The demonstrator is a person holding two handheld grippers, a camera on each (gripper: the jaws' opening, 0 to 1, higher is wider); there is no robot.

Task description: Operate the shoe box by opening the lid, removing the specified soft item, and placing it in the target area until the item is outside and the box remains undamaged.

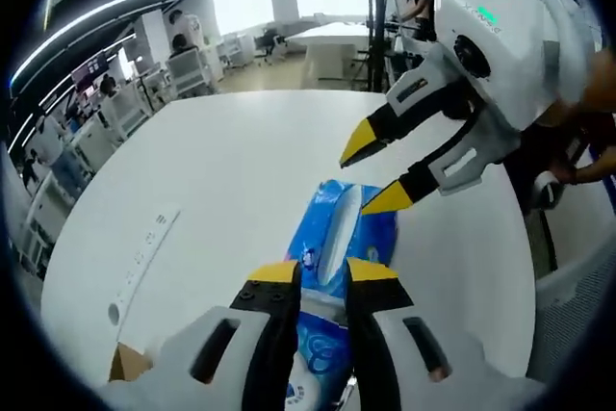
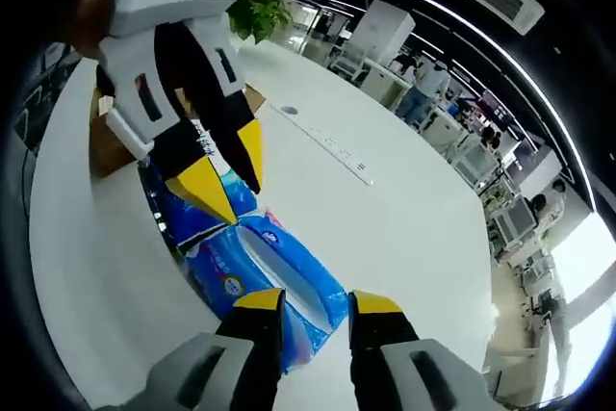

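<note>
The tissue pack [image 1: 339, 238] is a soft blue plastic packet with white print and a pale strip running down the middle of its top face; its wrapper looks crinkled. It lies on the white table [image 1: 221, 170], clear of the box [image 2: 108, 146], a brown cardboard corner of which shows at the table's edge behind the left gripper in the right gripper view. The left gripper [image 1: 323, 274] has its yellow-tipped jaws closed on the near end of the pack. The right gripper [image 1: 375, 175] hovers over the far end with jaws apart, holding nothing; in its own view its tips [image 2: 318, 303] stand just above the pack [image 2: 260, 271]. A flat white strip [image 1: 142, 262] lies on the table well to the side.
</note>
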